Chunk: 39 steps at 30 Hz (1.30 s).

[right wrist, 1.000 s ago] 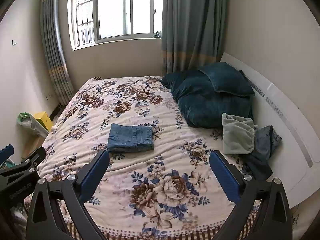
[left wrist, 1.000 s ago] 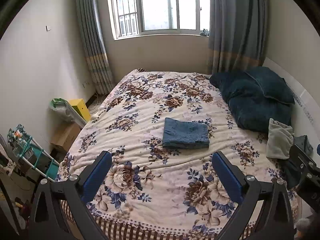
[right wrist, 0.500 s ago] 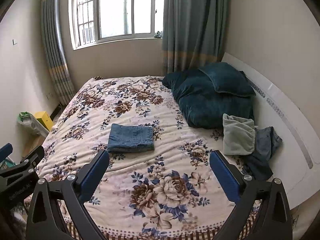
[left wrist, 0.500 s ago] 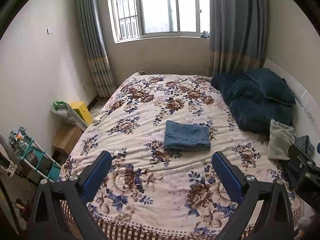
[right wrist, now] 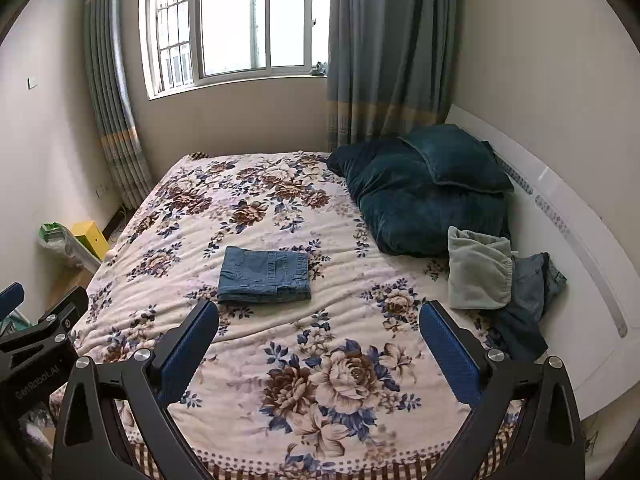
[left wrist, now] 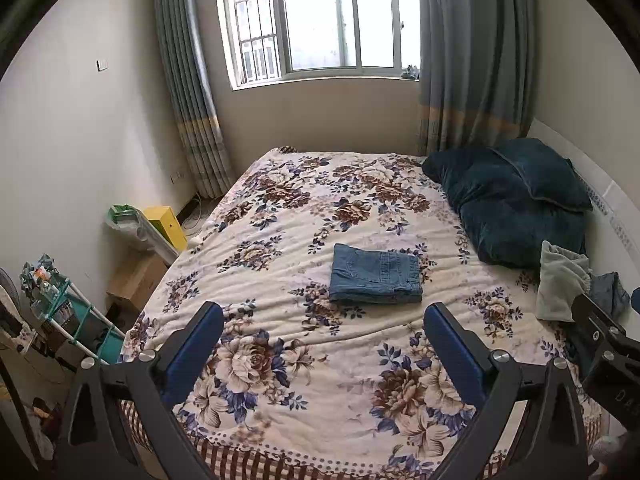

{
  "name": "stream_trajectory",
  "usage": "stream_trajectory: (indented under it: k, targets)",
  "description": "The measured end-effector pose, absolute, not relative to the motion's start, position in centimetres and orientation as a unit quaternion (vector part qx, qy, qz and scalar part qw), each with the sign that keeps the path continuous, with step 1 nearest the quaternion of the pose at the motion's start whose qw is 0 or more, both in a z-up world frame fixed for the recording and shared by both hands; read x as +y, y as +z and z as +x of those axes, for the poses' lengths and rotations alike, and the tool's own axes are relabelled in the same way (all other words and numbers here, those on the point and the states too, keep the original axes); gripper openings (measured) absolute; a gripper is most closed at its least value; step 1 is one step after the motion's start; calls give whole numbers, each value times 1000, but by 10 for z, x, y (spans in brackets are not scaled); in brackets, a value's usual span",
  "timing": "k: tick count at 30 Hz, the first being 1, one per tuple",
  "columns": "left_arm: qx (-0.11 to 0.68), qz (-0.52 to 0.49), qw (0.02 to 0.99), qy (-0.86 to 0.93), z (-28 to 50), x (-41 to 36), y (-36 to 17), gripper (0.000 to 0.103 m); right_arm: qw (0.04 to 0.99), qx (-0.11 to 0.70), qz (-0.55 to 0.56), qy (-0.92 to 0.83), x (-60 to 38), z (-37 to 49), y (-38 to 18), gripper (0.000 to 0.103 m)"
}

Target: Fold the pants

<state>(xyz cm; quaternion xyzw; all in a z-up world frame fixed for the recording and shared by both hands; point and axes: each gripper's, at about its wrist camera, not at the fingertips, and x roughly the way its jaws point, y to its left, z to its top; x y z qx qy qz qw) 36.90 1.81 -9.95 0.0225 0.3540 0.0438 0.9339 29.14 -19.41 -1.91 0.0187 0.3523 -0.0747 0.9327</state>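
Denim pants [left wrist: 375,278] sit folded mid-bed [left wrist: 280,360]. Both grippers, left gripper [left wrist: 322,346] and right gripper [right wrist: 319,344], hang short of them, jaws open, empty. Risk: any further nudge likely undoes the stack.

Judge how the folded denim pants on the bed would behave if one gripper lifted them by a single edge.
The folded pants are soft layered denim, so they would probably sag and unfold. Pushed, they would likely drag and bunch on the fuzzy floral blanket rather than slide.

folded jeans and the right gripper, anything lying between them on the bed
Nothing: in the right wrist view, only bare floral bedspread lies between the folded jeans and the open right gripper.
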Motion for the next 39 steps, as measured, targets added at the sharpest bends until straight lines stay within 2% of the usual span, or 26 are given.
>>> stream_trajectory:
  k: [39]
  targets:
    - [352,21,935,42,360,19,-93,103,934,351,14,-67,-185,271,-28,102]
